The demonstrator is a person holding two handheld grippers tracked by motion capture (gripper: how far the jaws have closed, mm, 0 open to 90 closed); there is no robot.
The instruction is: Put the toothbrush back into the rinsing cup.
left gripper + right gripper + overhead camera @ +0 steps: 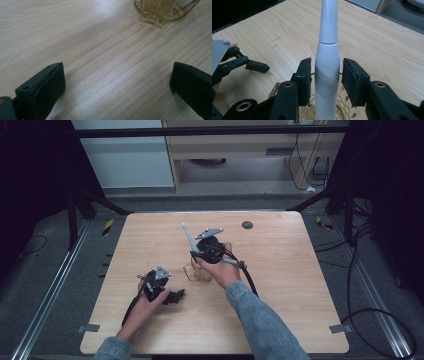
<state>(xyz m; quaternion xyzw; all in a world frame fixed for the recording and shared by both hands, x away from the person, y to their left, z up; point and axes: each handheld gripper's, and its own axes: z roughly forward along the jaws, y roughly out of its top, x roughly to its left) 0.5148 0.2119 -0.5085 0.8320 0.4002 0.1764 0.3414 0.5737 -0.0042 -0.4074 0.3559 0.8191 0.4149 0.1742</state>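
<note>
1. Pale wooden bench (280, 285) on a grey floor, dark frame rails at both sides, light cabinets at the back.
2. Right tongs (325, 82) held above the middle of the bench, seen from the high view (202, 252) in the person's right hand (220, 270); jaws parted a little, one on each side of a white electric toothbrush (327, 62), a thin gap visible between each pad and the white body, so not pressing on it.
3. Toothbrush standing upright, slim neck pointing up and away from the person (188, 236), lower end down inside a clear glass cup (310, 113).
4. Cup resting within a gold wire holder (175, 13) on the bench, just under the right tongs; also visible as a pale shape beside the right hand in the high view (196, 272).
5. Left tongs (117, 85) low over bare wood, jaws wide apart with nothing between them; in the high view (172, 295) held by the left hand (145, 307) near the person's edge of the bench, pointing toward the cup and near it, not touching.
6. Small dark round disc (247, 225) lying near the far edge of the bench, well apart from both tongs.
7. Black cables trailing across the floor on the right side.
</note>
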